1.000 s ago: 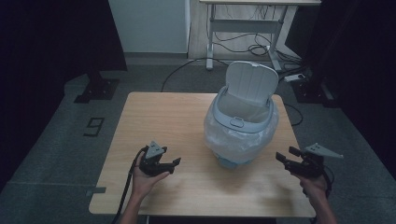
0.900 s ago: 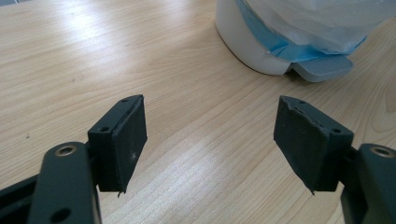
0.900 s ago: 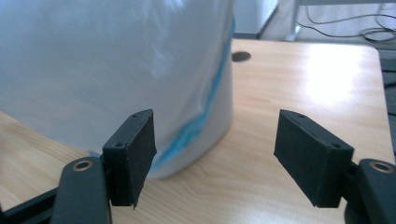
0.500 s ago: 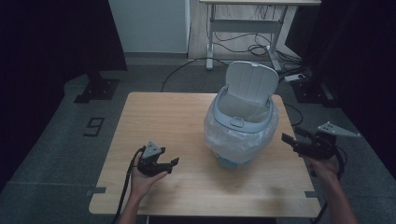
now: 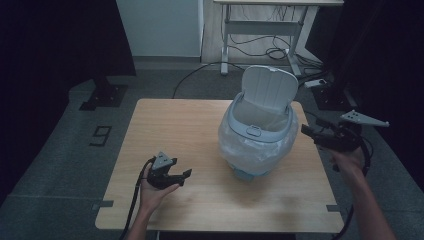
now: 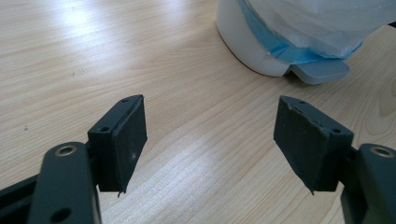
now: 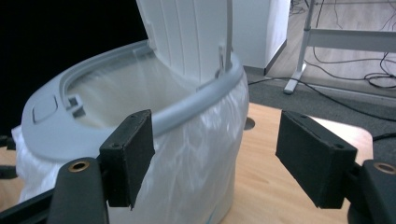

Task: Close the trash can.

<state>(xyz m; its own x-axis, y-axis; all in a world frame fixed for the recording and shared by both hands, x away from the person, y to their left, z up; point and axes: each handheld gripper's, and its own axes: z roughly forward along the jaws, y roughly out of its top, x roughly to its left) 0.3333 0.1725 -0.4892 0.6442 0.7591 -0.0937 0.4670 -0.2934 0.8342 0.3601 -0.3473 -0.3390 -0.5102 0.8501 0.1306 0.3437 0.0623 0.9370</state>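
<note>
Counter (image 5: 200, 130): light wood, square top, standing on a grey floor (image 5: 60, 165). Left half and near strip bare; the bin is the only object standing on it.

Bin (image 5: 257, 150): white and pale grey pedal bin, right of centre on the counter, base set back from the near edge and close to the right edge. Lid (image 5: 269, 90) hinged at the far side and raised upright. A translucent white liner bag (image 5: 240, 150) sits inside, folded out over the rim and draped down the outer wall. Interior in the right claw view shows the liner only; cannot tell whether anything lies at the bottom. Grey rim ring (image 7: 187, 105) clamps the bag. Blue band and foot pedal (image 6: 320, 71) visible low at the base in the left claw view.

Left claw (image 5: 176, 176): low over the near-left part of the counter, held in the left hand (image 5: 152, 192), jaws wide, nothing between them, pointing toward the bin base, well apart from it.

Right claw (image 5: 312, 134): raised off the right edge of the counter, beside the bin rim, jaws wide and empty, near the draped bag, not touching.

Desk frame (image 5: 265, 35) with cables stands on the floor beyond the counter.
</note>
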